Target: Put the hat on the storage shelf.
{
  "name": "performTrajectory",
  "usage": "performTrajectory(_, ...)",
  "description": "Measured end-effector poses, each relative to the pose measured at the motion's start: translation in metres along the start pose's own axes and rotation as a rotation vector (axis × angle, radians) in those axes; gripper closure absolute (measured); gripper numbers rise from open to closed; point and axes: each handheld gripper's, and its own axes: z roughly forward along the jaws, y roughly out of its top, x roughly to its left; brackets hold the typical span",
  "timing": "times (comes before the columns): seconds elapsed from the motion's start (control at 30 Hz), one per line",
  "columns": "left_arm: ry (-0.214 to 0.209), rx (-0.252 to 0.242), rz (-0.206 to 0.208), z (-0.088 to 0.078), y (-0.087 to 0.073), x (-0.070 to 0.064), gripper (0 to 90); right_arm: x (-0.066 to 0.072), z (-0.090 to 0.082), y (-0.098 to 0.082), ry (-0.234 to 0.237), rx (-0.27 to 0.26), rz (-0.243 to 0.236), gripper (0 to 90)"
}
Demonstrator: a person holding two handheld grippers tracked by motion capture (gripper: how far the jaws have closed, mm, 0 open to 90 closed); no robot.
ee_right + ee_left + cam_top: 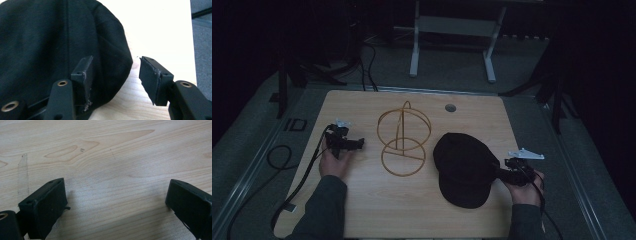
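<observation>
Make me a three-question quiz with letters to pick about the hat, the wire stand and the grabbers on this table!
1. Where is the black cap compared with the wire stand?
A. on its right
B. on its left
C. hanging on it

2. What colour is the wire stand?
A. blue
B. golden
C. white

3. How are the right gripper's jaws?
A. open around the cap's edge
C. holding the stand
B. clamped shut with nothing between

Answers:
1 A, the high view shows the cap lying on the table right of the stand.
2 B, its rings look golden.
3 A, the right gripper view shows the jaws apart, cap edge between.
</observation>
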Motion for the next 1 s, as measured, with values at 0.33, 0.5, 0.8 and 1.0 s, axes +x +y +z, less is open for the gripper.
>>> performTrajectory(0.33,0.000,-0.001,-0.001,0.000,0.000,0.000,3.0,-0.003,0.028,0.005,0.012,0.067,0.090,44.2)
performTrajectory(0.5,0.000,-0.001,-0.001,0.000,0.000,0.000,3.0,-0.002,0.039,0.006,0.009,0.120,0.147,44.1)
performTrajectory(0.8,0.000,-0.001,-0.001,0.000,0.000,0.000,3.0,-0.001,0.056,0.002,0.033,0.238,0.231,48.8)
performTrajectory(1.0,0.000,-0.001,-0.001,0.000,0.000,0.000,3.0,-0.001,0.057,0.003,0.031,0.240,0.212,64.4)
